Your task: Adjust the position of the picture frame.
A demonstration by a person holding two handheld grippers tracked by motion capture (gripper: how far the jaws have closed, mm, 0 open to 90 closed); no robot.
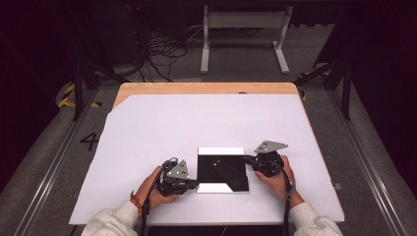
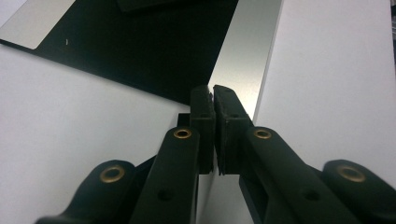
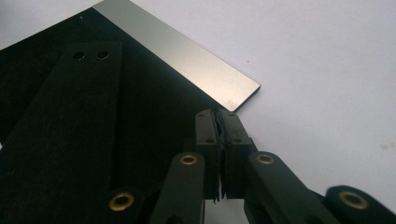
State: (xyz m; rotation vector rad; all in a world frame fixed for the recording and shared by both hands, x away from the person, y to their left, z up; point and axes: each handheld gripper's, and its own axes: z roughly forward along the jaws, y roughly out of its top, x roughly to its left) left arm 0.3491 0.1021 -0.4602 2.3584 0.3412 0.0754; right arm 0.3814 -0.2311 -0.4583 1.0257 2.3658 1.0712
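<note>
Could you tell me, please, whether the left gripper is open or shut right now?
Shut. In the left gripper view, the left gripper has its jaws pressed together with nothing between them, at the edge of the mirror.

Two tools: one (image 1: 193, 184) at 7 o'clock of the plate, one (image 1: 247, 159) at 3 o'clock. One shiny plate (image 1: 222, 169). One white sheet (image 1: 147, 132). One table (image 1: 196, 88). Two hands, left (image 1: 153, 192) and right (image 1: 276, 182).

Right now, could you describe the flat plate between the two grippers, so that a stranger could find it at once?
Look at the white sheet covering the wooden table. Near its front edge lies a square mirror-like plate, between the left gripper and the right gripper. It is the sheet's one dark, glossy patch, with bright strips along two edges.
</note>
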